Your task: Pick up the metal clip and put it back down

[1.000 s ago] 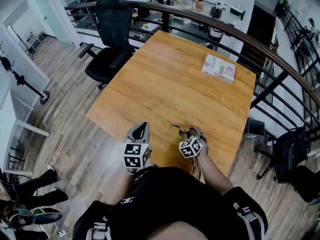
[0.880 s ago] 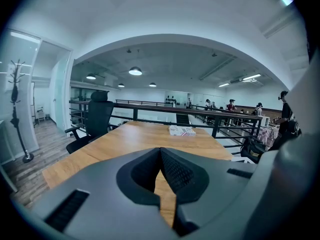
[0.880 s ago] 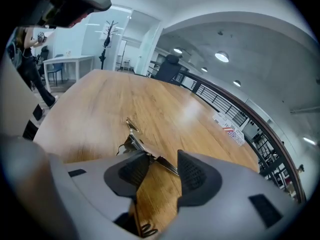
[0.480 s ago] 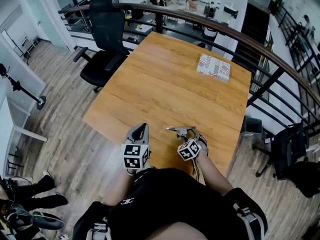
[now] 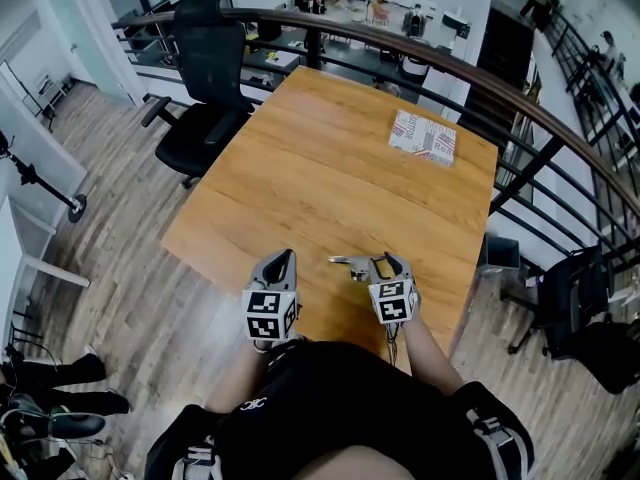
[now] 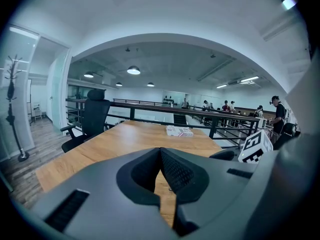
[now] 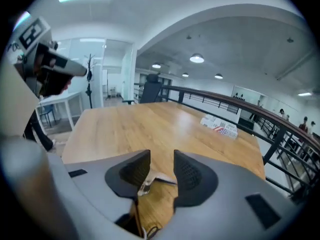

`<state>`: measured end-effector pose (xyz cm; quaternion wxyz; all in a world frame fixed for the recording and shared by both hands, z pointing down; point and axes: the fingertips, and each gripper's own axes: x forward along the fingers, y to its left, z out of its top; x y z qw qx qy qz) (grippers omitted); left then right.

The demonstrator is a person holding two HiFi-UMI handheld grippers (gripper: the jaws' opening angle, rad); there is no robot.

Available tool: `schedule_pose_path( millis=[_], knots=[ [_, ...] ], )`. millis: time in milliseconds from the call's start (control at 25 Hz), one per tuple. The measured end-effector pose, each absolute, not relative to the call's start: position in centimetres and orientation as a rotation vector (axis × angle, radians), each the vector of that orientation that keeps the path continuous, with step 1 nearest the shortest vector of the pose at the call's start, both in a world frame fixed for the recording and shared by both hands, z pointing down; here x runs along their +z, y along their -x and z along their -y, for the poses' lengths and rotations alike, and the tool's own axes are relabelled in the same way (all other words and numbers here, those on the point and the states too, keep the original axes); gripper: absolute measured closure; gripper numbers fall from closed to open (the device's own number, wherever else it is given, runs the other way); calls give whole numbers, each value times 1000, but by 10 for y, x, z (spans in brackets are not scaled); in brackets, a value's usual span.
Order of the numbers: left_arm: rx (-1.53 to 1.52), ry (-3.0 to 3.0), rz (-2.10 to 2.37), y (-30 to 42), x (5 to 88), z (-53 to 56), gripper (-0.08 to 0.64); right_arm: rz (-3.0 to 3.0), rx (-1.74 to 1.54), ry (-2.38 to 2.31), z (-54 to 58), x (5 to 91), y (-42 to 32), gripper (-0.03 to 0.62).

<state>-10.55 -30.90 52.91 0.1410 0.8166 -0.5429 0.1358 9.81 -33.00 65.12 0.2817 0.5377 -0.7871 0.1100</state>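
The metal clip (image 5: 346,262) is a small silvery piece near the front edge of the wooden table (image 5: 330,158). It pokes out to the left of my right gripper (image 5: 385,261). In the right gripper view the clip (image 7: 150,182) spans the gap between the two dark pads of the right gripper (image 7: 161,166), above the wood. These jaws have just been closing with the clip between them and are shut on it. My left gripper (image 5: 284,257) hovers at the table's front edge to the left, apart from the clip. The left gripper (image 6: 160,152) is shut, its pads meeting with nothing between them.
A white printed box (image 5: 422,135) lies at the table's far right corner. A black office chair (image 5: 205,78) stands at the far left. A dark railing (image 5: 540,108) curves behind and along the table's right side. The person's lap fills the bottom of the head view.
My right gripper has rolled so its marker cube now sits square, and it has lifted a little with the clip. The left gripper has stayed where it was.
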Motion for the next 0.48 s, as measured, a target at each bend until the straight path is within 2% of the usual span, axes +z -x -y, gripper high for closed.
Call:
schedule_pose_path(
  millis=[80,160,240,480],
  knots=[
    [387,-2366,1561,103,529,310,546,2165,241,-1533,338,617,-103,455],
    [383,-2371,1557,102,529,310,546,2232,182,-1631,344,579,-108,532],
    [377,-2373,1560,102,527,310,546,2318,135,-1697,345,541,-109,575],
    [360,-2385,1569,101,523,310,546,2392,-8,-1895,336,474,-126,578]
  ],
)
